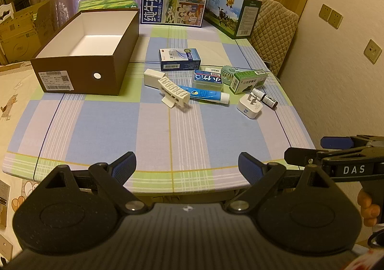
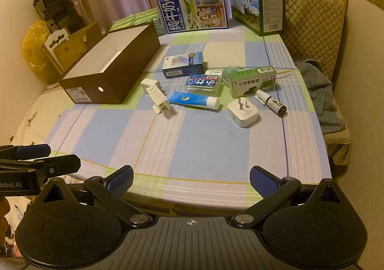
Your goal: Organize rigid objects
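Observation:
An empty brown box [image 1: 84, 54] [image 2: 112, 71] stands open at the table's left. Small items lie right of it: a blue medicine carton [image 1: 180, 59] [image 2: 183, 65], a white clip [image 1: 171, 92] [image 2: 157, 97], a blue tube [image 1: 206, 95] [image 2: 193, 100], a clear blue case [image 1: 207, 80] [image 2: 203, 84], a green carton [image 1: 247, 81] [image 2: 252, 83], a mint mini fan [image 1: 229, 73], a white plug [image 1: 249, 107] [image 2: 243, 113] and a dark vial [image 1: 265, 98] [image 2: 272, 102]. My left gripper [image 1: 187, 164] and right gripper [image 2: 190, 180] hover open and empty over the near table edge.
Two milk cartons [image 1: 175, 0] [image 2: 256, 6] and a green pack [image 1: 108, 2] stand at the table's back. A quilted chair [image 2: 312, 20] with a grey cloth [image 2: 319, 87] is at the right. Cardboard boxes [image 1: 21, 30] sit left, a wall right.

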Available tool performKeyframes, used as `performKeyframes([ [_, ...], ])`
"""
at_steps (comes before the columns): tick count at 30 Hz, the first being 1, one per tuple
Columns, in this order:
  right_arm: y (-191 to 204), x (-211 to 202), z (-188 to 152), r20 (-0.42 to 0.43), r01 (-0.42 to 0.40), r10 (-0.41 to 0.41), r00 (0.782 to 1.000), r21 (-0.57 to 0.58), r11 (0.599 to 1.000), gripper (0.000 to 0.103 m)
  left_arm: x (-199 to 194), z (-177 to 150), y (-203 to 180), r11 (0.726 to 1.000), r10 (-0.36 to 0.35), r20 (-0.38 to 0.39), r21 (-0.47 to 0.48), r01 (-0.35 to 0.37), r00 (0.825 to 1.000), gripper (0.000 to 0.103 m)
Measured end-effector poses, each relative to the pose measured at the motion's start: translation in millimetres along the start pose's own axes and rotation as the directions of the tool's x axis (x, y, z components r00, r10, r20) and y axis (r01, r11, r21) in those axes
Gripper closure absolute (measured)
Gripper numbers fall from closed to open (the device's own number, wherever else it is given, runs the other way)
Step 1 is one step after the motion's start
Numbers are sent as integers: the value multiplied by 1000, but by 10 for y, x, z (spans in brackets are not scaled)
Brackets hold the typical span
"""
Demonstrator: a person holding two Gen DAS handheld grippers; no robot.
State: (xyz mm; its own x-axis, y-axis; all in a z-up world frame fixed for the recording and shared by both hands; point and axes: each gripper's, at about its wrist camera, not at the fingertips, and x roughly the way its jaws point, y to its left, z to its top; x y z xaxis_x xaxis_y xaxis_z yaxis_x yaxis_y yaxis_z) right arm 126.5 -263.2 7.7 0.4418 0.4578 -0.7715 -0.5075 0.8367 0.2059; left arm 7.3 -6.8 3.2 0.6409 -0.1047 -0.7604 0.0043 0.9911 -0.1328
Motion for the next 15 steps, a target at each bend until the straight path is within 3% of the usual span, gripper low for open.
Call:
performKeyframes([
  [15, -16, 27, 33, -1, -1, 1, 1000, 0, 1000, 2, 32, -9, 7, 1000, -3, -3, 0, 3, 1000, 13],
])
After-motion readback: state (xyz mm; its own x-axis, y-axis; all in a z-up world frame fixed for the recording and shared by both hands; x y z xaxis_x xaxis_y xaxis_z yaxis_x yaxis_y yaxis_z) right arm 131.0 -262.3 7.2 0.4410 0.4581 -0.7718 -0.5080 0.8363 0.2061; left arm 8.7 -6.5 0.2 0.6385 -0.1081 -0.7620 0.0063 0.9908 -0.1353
